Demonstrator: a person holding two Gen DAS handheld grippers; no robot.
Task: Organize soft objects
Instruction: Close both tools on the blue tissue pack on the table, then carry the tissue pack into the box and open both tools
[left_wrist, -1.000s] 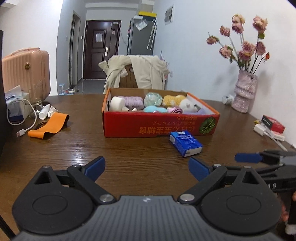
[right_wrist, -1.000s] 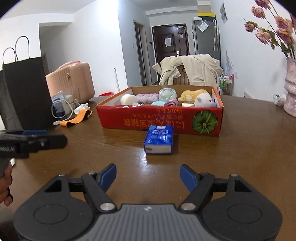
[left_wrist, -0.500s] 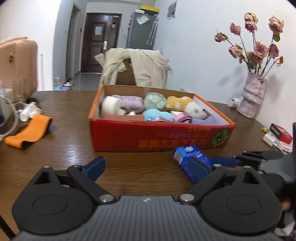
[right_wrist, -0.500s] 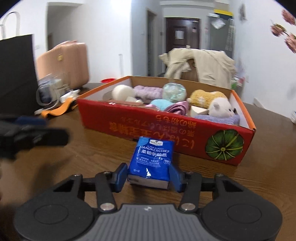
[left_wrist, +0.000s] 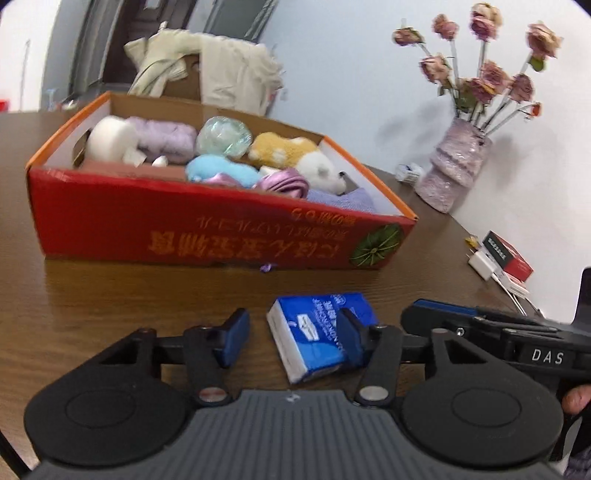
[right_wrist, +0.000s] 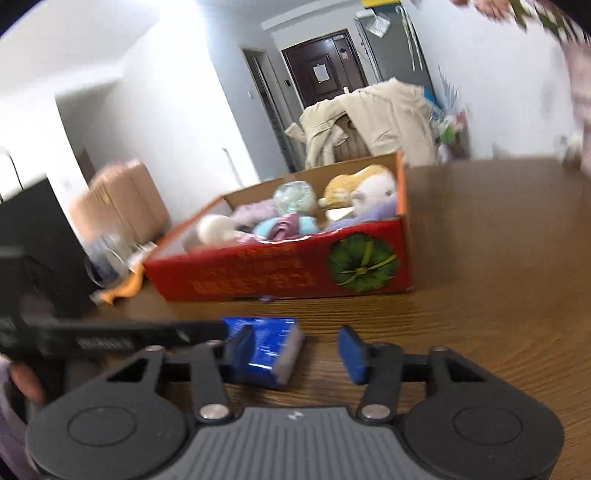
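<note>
A blue tissue pack (left_wrist: 314, 332) lies on the wooden table in front of the red cardboard box (left_wrist: 184, 236). My left gripper (left_wrist: 293, 339) has the pack between its jaws, which are closing. Its right pad overlaps the pack and its left pad stands clear of it. In the right wrist view the pack (right_wrist: 266, 350) rests against the left pad of my right gripper (right_wrist: 295, 350), with a gap to the right pad. One finger (left_wrist: 436, 312) of the right gripper reaches in from the right. The box (right_wrist: 277, 280) holds several plush toys, rolls and cloths.
A vase of dried roses (left_wrist: 454, 166) stands at the far right by the wall. Near it lie a small red box (left_wrist: 509, 254) and a white charger. A coat-draped chair (left_wrist: 221, 70) is behind the box. An orange band (right_wrist: 125, 284) and a black bag (right_wrist: 37, 236) sit left.
My left gripper moved forward and right onto the tissue pack and its jaws narrowed. My right gripper advanced, narrowed around the pack, then rolled; the pack now sits by its left pad.
</note>
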